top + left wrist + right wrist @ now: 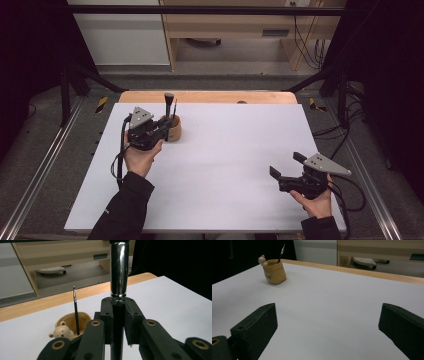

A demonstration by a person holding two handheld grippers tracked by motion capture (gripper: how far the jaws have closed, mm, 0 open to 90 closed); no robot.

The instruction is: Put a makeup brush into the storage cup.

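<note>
My left gripper (166, 125) is shut on a brush (169, 102) with a black handle and a chrome ferrule, which it holds upright. In the left gripper view the brush (119, 272) rises from between the closed pads of that gripper (119, 315). Just beyond it stands a tan cup (174, 131) with a small bear figure (60, 332) on its rim and a thin dark brush (76, 310) standing inside. My right gripper (287, 165) hovers at the near right of the table, open, nothing between its jaws. From there the cup (274, 272) shows far off at the upper left.
A white sheet (225, 160) covers the table, with a wooden strip (210, 96) along the far edge. Black frame posts and cables stand at both sides. A wooden shelf unit (235, 25) is behind the table.
</note>
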